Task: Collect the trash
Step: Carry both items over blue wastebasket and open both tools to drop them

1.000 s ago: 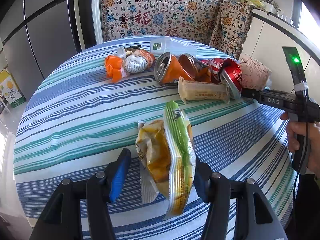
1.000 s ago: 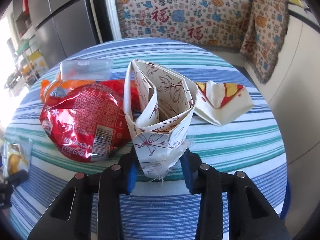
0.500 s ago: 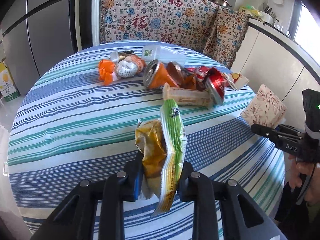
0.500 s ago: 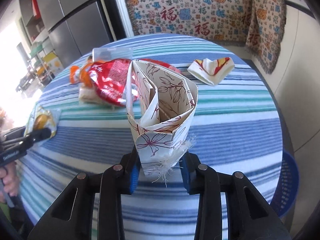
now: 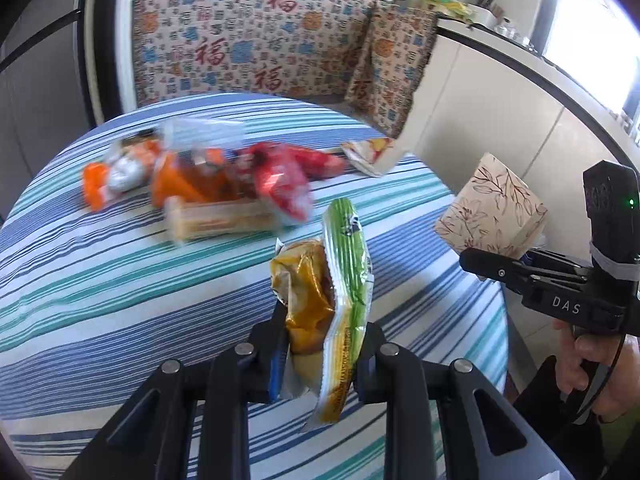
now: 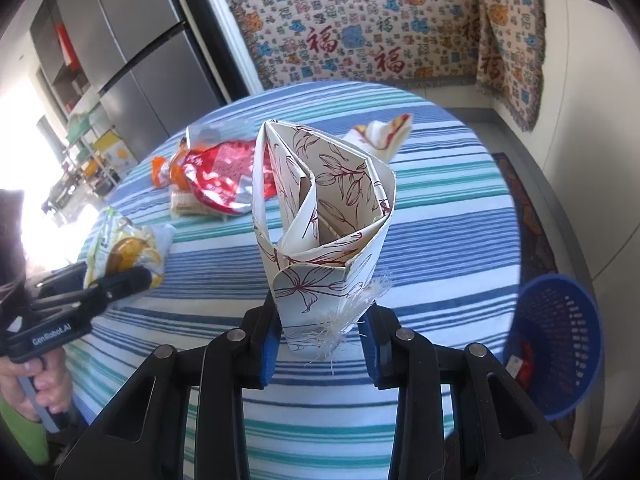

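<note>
My left gripper point(image 5: 320, 364) is shut on a yellow and green snack wrapper point(image 5: 332, 300), lifted above the striped round table point(image 5: 100, 304). In the right wrist view the same wrapper point(image 6: 124, 252) shows at the left, held in the left gripper point(image 6: 120, 276). A flattened floral paper box point(image 6: 320, 216) stands up between the blue pads of my right gripper point(image 6: 320, 344), which is shut on it. The box point(image 5: 492, 212) also appears at the right of the left wrist view, past the table's edge. A blue mesh basket point(image 6: 560, 340) stands on the floor at the right, with a bit of red trash inside.
More trash lies in a heap at the table's far side: a red crushed wrapper point(image 5: 280, 184), orange cans point(image 5: 184, 176), a cracker pack point(image 5: 216, 224), a clear box point(image 5: 204, 132) and a crumpled white and red wrapper point(image 6: 384, 136). A patterned bench cover point(image 6: 380, 28) lines the wall behind.
The left gripper closed on the snack wrapper and lifted it off the table. Both grippers drew back and toward the table's right edge, and the blue basket has come into view.
</note>
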A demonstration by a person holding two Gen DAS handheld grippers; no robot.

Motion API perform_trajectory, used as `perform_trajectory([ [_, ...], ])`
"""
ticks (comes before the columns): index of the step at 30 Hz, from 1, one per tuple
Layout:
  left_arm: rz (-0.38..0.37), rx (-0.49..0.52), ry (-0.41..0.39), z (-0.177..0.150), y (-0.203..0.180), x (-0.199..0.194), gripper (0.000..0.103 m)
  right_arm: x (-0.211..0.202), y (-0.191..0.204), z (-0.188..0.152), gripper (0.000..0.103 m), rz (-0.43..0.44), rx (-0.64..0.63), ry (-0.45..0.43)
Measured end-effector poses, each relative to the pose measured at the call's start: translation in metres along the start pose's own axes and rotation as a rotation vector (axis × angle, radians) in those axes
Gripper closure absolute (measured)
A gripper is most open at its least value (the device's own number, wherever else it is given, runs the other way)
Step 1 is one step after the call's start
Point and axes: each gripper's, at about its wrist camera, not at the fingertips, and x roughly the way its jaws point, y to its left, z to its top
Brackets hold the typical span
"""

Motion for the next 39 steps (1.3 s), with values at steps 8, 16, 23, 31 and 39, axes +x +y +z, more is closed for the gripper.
perform_trajectory([
  [8, -0.132, 0.144, 0.014, 0.034, -0.108, 0.028, 0.077, -0.057, -0.083, -0.001, 0.068, -0.134, 0.083, -0.031],
  [16, -0.265, 0.205, 0.088, 0.051, -0.209, 0.085, 0.077, -0.092, -0.198, -0.013, 0.068, -0.295, 0.245, 0.035],
  [23, -0.288, 0.256, 0.141, 0.053, -0.269, 0.152, 0.077, -0.094, -0.264, -0.021, 0.068, -0.322, 0.349, 0.081],
  [31, -0.266, 0.295, 0.216, 0.046, -0.295, 0.217, 0.077, -0.074, -0.306, -0.031, 0.068, -0.301, 0.416, 0.136],
  [39, -0.219, 0.320, 0.232, 0.028, -0.313, 0.257, 0.056, -0.060, -0.328, -0.034, 0.058, -0.275, 0.452, 0.149],
])
